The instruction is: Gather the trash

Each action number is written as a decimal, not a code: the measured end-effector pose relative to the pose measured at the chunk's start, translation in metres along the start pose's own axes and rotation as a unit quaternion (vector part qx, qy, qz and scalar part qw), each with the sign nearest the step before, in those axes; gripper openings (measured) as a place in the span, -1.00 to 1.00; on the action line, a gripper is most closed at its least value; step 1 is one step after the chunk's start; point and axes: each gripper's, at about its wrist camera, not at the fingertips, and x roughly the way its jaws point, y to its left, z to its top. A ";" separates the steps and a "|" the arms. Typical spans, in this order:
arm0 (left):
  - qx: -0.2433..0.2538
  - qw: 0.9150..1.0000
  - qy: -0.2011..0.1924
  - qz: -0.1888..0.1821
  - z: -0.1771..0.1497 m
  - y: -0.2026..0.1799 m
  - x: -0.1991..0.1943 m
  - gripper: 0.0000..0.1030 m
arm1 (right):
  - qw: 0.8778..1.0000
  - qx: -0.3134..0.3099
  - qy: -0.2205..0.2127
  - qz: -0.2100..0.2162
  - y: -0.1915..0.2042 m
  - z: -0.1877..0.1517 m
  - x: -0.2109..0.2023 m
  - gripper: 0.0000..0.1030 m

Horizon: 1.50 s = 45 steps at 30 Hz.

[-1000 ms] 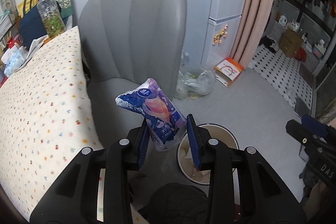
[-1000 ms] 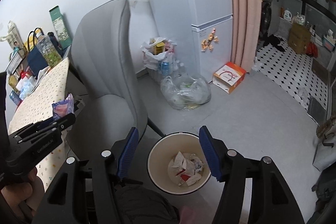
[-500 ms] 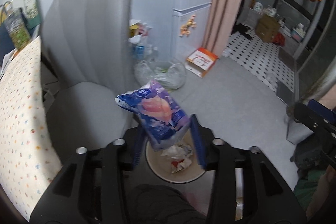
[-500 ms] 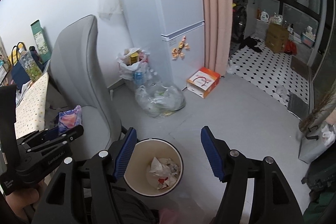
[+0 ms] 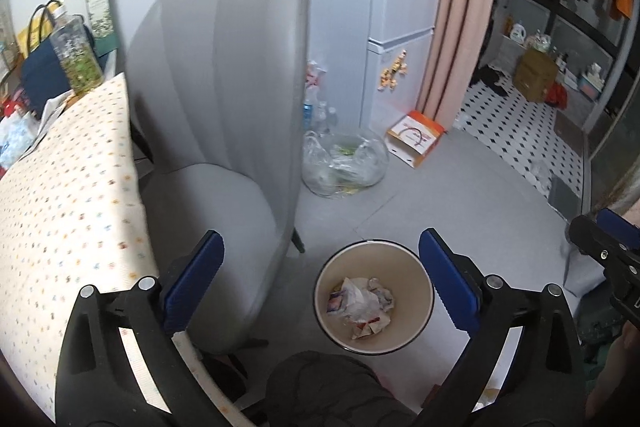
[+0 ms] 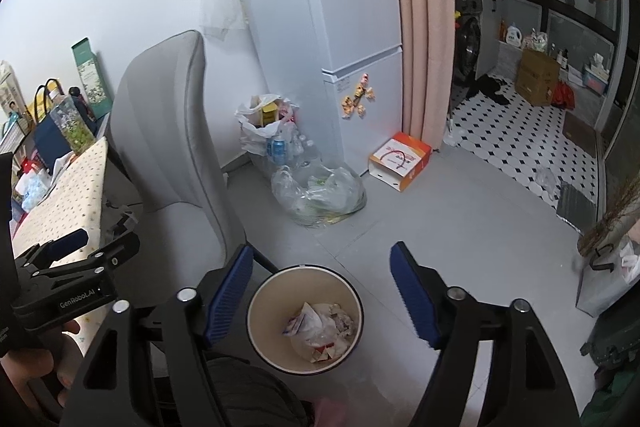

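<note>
Left gripper (image 5: pixel 320 267) and right gripper (image 6: pixel 322 291) are held wide apart, nothing gripped, above the bin (image 5: pixel 426 323) of crumpled trash (image 5: pixel 362 303).

grey chair (image 5: pixel 224 115) beside dotted tablecloth (image 5: pixel 60 195); orange box (image 6: pixel 400 159) by fridge (image 6: pixel 352 27).

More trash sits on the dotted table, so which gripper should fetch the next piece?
Left, probably. The left gripper, open and empty, hangs beside the dotted table; the right gripper, also open, sits over the bin, farther away.
</note>
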 end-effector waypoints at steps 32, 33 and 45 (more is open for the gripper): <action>-0.146 0.974 -0.143 0.096 -0.054 0.155 -0.170 0.89 | 0.990 -0.109 -0.074 0.056 0.149 -0.008 -0.108 0.85; -0.150 0.973 -0.146 0.098 -0.057 0.159 -0.175 0.89 | 0.989 -0.113 -0.076 0.059 0.154 -0.010 -0.113 0.85; -0.167 0.963 -0.173 0.121 -0.089 0.191 -0.222 0.89 | 0.980 -0.152 -0.088 0.089 0.210 -0.029 -0.150 0.85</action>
